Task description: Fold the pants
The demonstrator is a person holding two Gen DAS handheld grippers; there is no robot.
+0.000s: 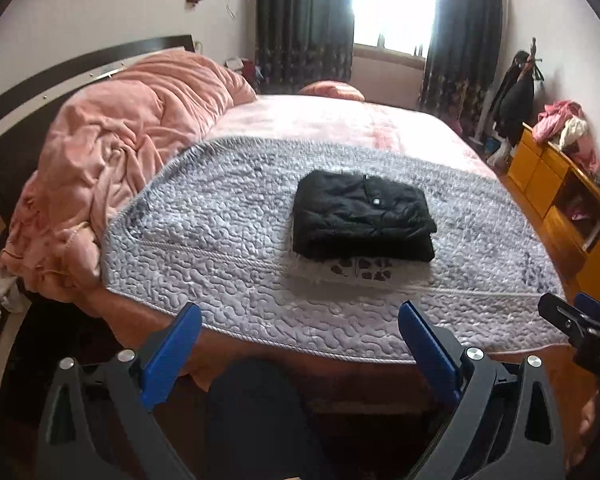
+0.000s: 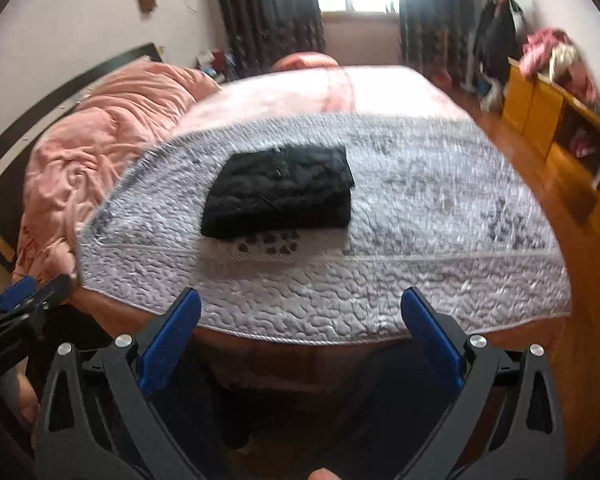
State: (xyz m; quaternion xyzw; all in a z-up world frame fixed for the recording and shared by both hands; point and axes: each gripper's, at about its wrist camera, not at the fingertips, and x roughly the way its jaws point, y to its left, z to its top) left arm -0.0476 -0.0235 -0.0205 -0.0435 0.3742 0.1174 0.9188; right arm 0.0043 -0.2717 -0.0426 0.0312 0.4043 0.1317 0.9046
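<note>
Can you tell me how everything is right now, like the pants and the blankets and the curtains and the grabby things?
black pants: folded into a neat stack, lying on a patterned white cloth.
grey quilt: spread flat on the bed.
pink comforter: bunched up, crumpled.
curtains: pulled apart, window bright.
left hand-held gripper: open, holding nothing.
right hand-held gripper: open, holding nothing.

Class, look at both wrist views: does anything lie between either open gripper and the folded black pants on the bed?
Nothing visible does. Only bare grey quilt separates the left gripper and right gripper from the black pants, which rest on a patterned white cloth.
</note>
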